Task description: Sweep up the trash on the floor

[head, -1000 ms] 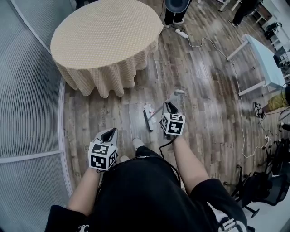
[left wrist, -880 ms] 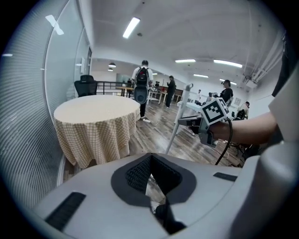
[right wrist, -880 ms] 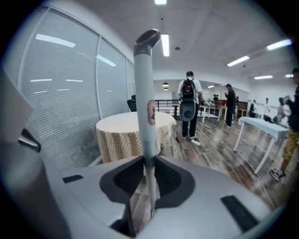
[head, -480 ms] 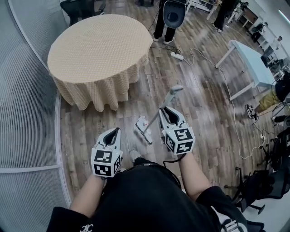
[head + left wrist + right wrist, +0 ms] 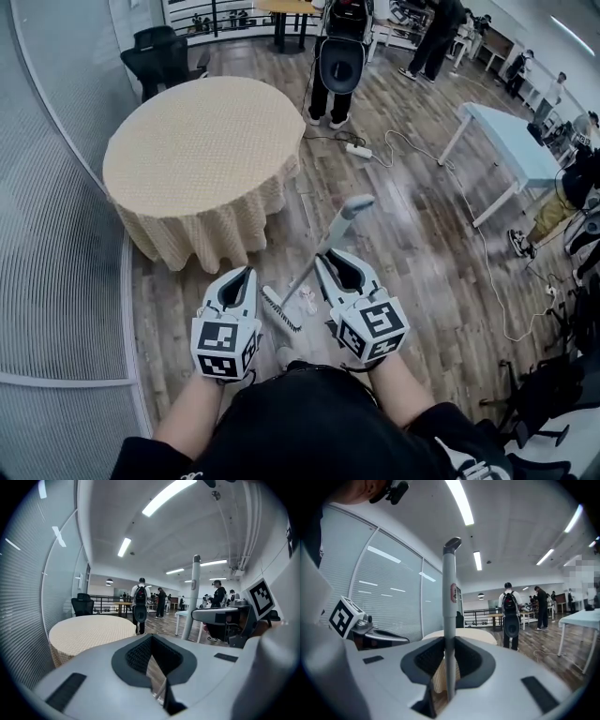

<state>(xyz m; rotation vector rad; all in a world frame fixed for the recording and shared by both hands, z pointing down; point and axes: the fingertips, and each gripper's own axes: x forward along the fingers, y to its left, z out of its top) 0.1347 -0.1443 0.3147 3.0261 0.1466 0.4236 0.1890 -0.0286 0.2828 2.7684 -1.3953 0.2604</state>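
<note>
My right gripper (image 5: 330,269) (image 5: 448,667) is shut on the grey handle of a broom (image 5: 323,246) (image 5: 449,597). The handle slants up to the right, and its brush head (image 5: 280,309) hangs low between my two grippers. The left gripper (image 5: 235,284) (image 5: 152,667) is shut with nothing in it, just left of the brush head. A small white and pink scrap of trash (image 5: 307,299) lies on the wooden floor (image 5: 412,234) beside the brush. In the left gripper view the broom handle (image 5: 192,597) stands upright next to the right gripper (image 5: 225,616).
A round table with a beige cloth (image 5: 202,150) stands ahead on the left, against a curved blind wall (image 5: 56,234). A person with a backpack (image 5: 337,56) stands beyond it. A white cable and power strip (image 5: 361,150) lie on the floor near a pale blue table (image 5: 511,141).
The head view has tilted up, showing more of the room. The right gripper has lifted the broom, and its brush head has swung left and nearer me. The left gripper has risen a little.
</note>
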